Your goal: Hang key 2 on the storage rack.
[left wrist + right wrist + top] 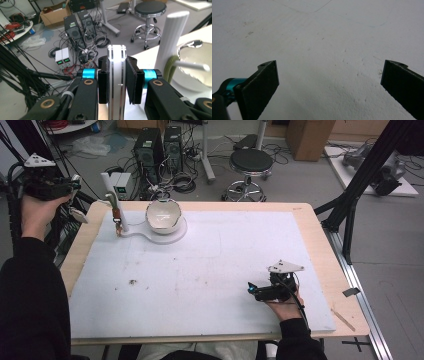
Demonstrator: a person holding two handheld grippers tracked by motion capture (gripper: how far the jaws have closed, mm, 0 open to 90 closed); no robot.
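My left gripper [116, 65] is shut on a flat white strip [116, 51] with thin dark lines along it, which stands upright between the pads. In the high view this gripper [74, 183] is held up beyond the table's left edge, near the far left corner. A white stand [111, 195] with a post, a green hook [170, 67] and a shiny white bowl [163, 214] sits at the table's far left. My right gripper [250, 289] rests low over the white mat [215, 265] at the near right. Its jaws [329, 85] stand wide open with nothing between them.
A small brown piece [116, 214] hangs on the stand's post. Beyond the table are computer towers [160, 147], tangled cables and a black stool [250, 165]. A black frame leg [350, 205] stands at the table's right edge.
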